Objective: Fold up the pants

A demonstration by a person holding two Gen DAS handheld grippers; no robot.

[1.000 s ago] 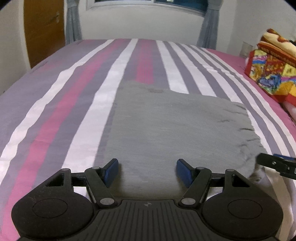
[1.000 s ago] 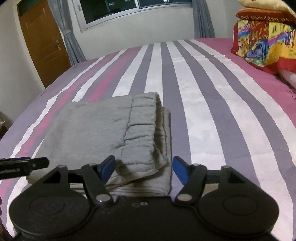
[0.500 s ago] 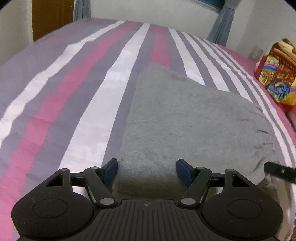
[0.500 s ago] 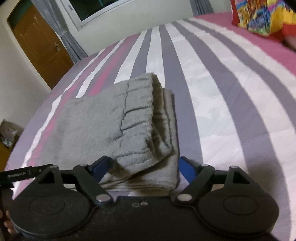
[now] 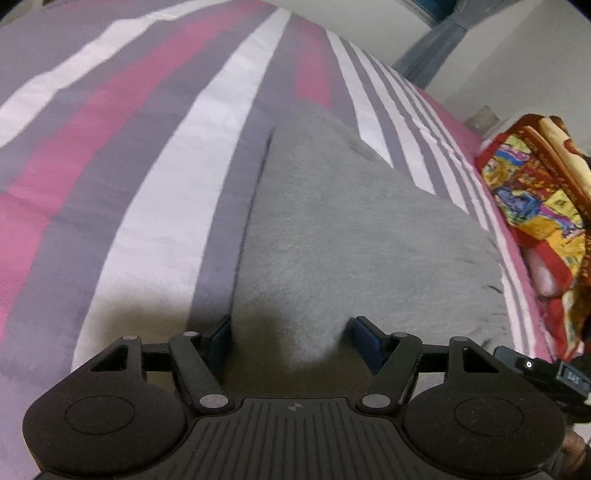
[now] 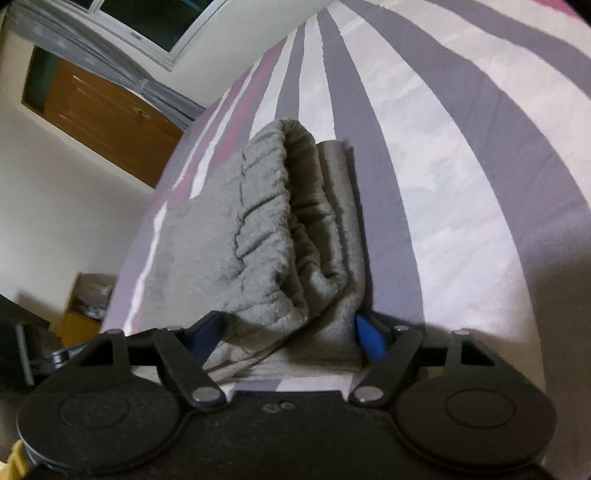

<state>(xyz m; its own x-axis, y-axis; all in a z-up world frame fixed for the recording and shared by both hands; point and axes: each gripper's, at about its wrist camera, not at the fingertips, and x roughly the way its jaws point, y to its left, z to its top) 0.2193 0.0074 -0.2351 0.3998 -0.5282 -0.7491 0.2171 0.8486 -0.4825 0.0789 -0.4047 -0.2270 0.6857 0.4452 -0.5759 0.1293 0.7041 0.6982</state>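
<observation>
The grey fleece pants (image 5: 354,236) lie folded into a thick rectangle on the striped bed. My left gripper (image 5: 291,341) is open, its blue pads either side of the near left corner of the stack. In the right wrist view the pants (image 6: 295,236) show their gathered waistband end and stacked layers. My right gripper (image 6: 288,339) is open, its pads straddling the near right corner of the stack, fabric between them. Part of the right gripper (image 5: 535,373) shows at the lower right of the left wrist view.
The bedsheet (image 5: 110,155) has pink, white and purple stripes. A colourful folded blanket (image 5: 535,192) lies at the bed's right side. A brown door (image 6: 99,118), a window with grey curtains (image 6: 155,33) and a box on the floor (image 6: 88,299) lie beyond the bed.
Both grippers have moved forward and down onto the near edge of the folded pants, so the fabric now sits between the open fingers. Both views tilted downward.
</observation>
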